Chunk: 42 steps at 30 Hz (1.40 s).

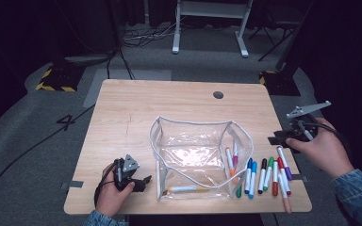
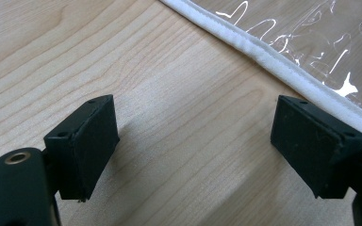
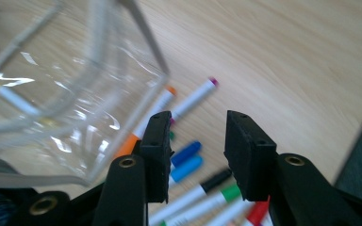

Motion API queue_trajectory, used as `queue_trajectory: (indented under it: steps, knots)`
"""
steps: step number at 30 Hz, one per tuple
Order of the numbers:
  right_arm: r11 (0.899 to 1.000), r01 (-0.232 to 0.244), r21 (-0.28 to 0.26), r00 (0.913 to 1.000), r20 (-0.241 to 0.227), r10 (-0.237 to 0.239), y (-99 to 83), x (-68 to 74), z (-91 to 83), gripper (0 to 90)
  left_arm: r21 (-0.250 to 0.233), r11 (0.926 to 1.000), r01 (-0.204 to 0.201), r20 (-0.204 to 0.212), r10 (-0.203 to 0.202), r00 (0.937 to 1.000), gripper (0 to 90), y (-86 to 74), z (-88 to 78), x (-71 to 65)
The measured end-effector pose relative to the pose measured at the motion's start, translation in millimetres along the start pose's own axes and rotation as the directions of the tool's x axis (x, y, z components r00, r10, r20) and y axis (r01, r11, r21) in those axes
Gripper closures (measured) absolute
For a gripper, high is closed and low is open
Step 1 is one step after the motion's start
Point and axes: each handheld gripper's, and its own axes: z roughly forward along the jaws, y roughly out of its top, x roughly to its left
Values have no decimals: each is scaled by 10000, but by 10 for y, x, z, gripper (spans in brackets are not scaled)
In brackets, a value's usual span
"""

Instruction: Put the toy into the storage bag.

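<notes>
A clear plastic pouch point(image 1: 193, 123) with white trim stands open in the middle of the wooden table point(image 1: 122, 108). A yellow marker point(image 1: 184, 189) lies inside it near the front. Several coloured markers point(image 1: 264, 176) lie in a row to its right. My left gripper point(image 1: 143, 181) rests at the front left beside the pouch, open, with bare wood between its jaws point(image 2: 193, 141) and the pouch's trim point(image 2: 264, 61) just beyond. My right gripper point(image 1: 275, 140) is held over the table's right edge, open with nothing between its jaws point(image 3: 195, 141). Beyond them lie the markers point(image 3: 186, 153) and the pouch point(image 3: 52, 94).
A round dark grommet point(image 1: 218, 94) sits near the table's far edge. On the floor beyond stand a white desk frame point(image 1: 207, 28), cables and yellow-black striped bases point(image 1: 56, 77). Bare wood stretches left of and behind the pouch.
</notes>
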Motion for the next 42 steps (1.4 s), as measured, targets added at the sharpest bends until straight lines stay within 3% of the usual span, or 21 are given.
queue_trajectory:
  steps: [4,6,11,12,18,23,29,31,35,36,40,42]
  knots:
    - [9908,-1180,668,9908,741,1130,-342,-315,163,637,0,10000,-3,4,3,10000,159,0,0,0]
    - [9802,-1649,1101,9820,1112,1527,-507,-445,265,636,0,10000,-3,8,3,10000,159,0,0,0]
    - [9467,-2639,1846,9605,1403,2404,-875,-709,619,636,-1,10000,-5,5,5,10000,159,0,0,0]
    - [9467,-2639,1846,9605,1403,2404,-875,-709,619,636,2,10000,-9,4,9,10000,159,0,0,0]
    - [9221,-3179,2204,9448,1548,2887,-1027,-858,946,655,-1,10000,-6,5,6,10000,159,0,0,0]
    - [9064,-3489,2382,9341,1664,3159,-1053,-956,1109,689,1,10000,-9,5,9,10000,159,0,0,0]
    - [8840,-4056,2327,9107,1860,3689,-1030,-993,1220,727,0,10000,-12,3,12,10000,159,0,0,0]
    - [8837,-4043,2359,9089,2116,3594,-1007,-996,1235,760,-1,10000,-13,0,13,10000,159,0,0,-1]
    - [8731,-4327,2246,8943,2296,3841,-977,-1001,1243,769,-1,10000,-8,-5,8,10000,159,0,0,-2]
    - [8770,-4342,2060,8922,2325,3871,-946,-998,1203,770,-1,10000,-5,-4,5,10000,160,0,0,-2]
    - [8916,-4142,1831,9015,2176,3741,-856,-978,1079,771,3,10000,-4,3,4,10000,159,0,0,-1]
    - [9043,-3909,1714,9117,2068,3549,-775,-953,973,771,2,10000,-8,2,8,10000,159,0,0,-1]
